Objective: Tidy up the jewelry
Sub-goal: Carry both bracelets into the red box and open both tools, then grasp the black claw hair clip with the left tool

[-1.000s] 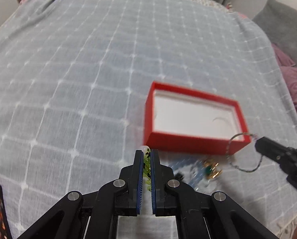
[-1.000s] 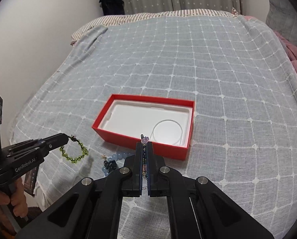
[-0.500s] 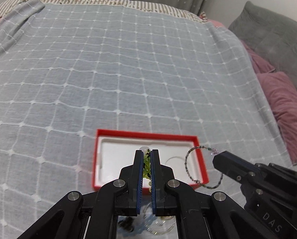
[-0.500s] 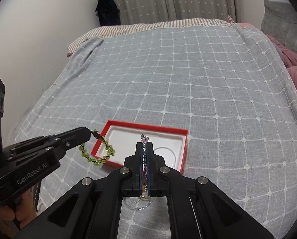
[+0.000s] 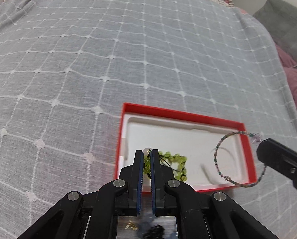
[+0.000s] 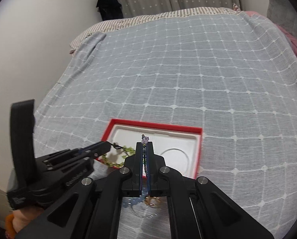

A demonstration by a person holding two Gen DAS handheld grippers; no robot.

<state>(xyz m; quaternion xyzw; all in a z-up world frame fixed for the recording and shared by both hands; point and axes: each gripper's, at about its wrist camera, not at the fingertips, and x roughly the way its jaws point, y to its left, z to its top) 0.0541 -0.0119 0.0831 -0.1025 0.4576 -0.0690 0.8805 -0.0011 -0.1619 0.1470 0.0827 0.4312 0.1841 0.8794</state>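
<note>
A red box point(image 5: 180, 113) with a white insert point(image 5: 180, 139) lies on the grey checked bedspread; it also shows in the right wrist view point(image 6: 156, 123). My left gripper point(image 5: 147, 155) is shut on a green bead bracelet point(image 5: 178, 161), which hangs over the insert's left part; it also shows in the right wrist view point(image 6: 126, 151). My right gripper point(image 6: 145, 147) is shut on a thin multicoloured bead bracelet point(image 5: 224, 139), held over the box's right end. A thin white ring point(image 6: 175, 156) lies in the insert.
More jewelry lies on the bedspread below the grippers: blue beads point(image 6: 132, 201) and gold rings point(image 6: 152, 201). Purple pillows point(image 5: 295, 87) and a grey cushion point(image 5: 283, 16) sit at the right. A wall point(image 6: 29, 39) borders the bed on the left.
Both grippers have moved lower and closer to the red box. The green bracelet now hangs over the white insert and the thin bracelet over the box's right end.
</note>
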